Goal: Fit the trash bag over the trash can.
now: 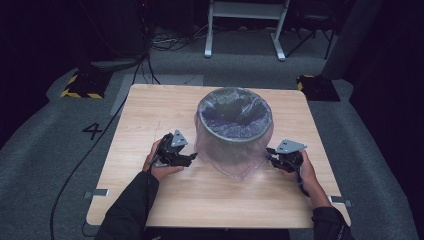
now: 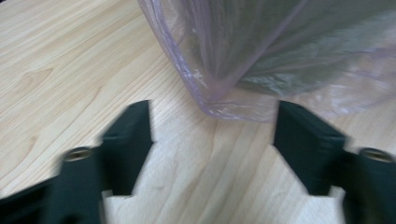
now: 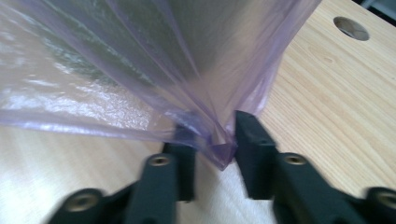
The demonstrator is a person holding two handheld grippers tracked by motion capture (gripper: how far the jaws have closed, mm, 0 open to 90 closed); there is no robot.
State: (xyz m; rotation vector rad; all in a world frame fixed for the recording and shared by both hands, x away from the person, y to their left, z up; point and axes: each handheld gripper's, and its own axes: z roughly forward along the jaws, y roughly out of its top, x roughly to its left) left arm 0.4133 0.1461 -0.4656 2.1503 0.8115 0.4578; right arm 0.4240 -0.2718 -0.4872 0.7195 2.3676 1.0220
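A round bin [image 1: 234, 120] stands mid-table with a thin purple see-through bag [image 1: 235, 162] draped over its rim and down its sides to the wooden table [image 1: 150, 115]. My left gripper [image 1: 192, 156] lies at the bag's left side. Its jaws stand wide open [image 2: 212, 130] with bare wood between them, and the bag's lower fold [image 2: 233, 109] lies just beyond the tips. My right gripper [image 1: 270, 157] is at the bag's right side. A corner of the bag [image 3: 219, 149] hangs between its parted jaws [image 3: 215, 128], and the pads do not press on it.
A round hole [image 3: 351, 28] is cut in the tabletop beyond the bag. Grey carpet surrounds the table, with cables [image 1: 165, 42] and a yellow-black base [image 1: 80, 87] at the back left, and a metal frame [image 1: 245, 25] behind.
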